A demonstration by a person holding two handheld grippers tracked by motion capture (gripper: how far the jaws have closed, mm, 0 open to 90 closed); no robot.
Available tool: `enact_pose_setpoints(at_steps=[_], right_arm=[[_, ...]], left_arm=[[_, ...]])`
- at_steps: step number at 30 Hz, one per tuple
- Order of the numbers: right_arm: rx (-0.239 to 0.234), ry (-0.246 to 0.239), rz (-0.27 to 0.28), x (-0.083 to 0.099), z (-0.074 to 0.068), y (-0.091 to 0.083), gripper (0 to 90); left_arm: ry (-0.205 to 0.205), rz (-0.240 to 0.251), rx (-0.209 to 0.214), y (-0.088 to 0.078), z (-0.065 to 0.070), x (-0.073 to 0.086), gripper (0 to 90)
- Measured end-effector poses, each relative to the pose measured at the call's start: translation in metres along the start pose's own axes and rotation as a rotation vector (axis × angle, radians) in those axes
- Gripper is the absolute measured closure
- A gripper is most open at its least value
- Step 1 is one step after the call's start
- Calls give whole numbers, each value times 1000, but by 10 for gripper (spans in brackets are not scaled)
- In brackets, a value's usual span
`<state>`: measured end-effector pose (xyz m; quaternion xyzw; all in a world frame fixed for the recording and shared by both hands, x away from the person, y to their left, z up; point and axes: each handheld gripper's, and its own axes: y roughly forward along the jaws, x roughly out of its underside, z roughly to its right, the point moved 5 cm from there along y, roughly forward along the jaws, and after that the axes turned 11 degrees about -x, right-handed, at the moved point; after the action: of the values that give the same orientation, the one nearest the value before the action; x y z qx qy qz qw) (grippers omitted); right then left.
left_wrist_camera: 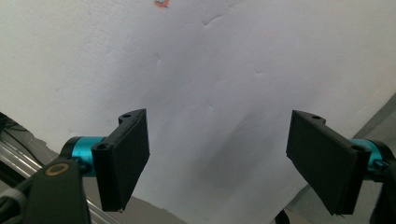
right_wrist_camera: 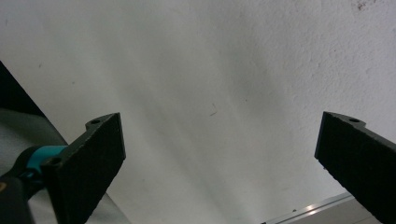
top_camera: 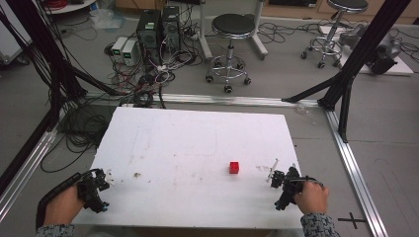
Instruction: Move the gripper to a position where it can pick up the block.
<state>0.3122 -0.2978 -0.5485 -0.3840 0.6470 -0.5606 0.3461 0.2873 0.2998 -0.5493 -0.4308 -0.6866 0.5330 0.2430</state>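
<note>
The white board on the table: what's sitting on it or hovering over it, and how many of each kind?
Red cube: 1
Hand-held grippers, both open: 2, the left gripper and the right gripper
Total: 3

Grey floor (top_camera: 276, 91), two stools (top_camera: 232, 27), tangled cables (top_camera: 148, 79), black frame (top_camera: 356, 54)
</note>
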Motion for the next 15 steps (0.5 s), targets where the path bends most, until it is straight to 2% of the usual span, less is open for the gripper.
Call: enact_pose_setpoints(at_steps=[8,15], right_arm=[[3,2,12,1,1,-1,8],[31,-6,59,0,10,-4,8]], left_arm=[[-8,4,-2,0,0,0,216],[-16,10,0,1,-1,1,216]])
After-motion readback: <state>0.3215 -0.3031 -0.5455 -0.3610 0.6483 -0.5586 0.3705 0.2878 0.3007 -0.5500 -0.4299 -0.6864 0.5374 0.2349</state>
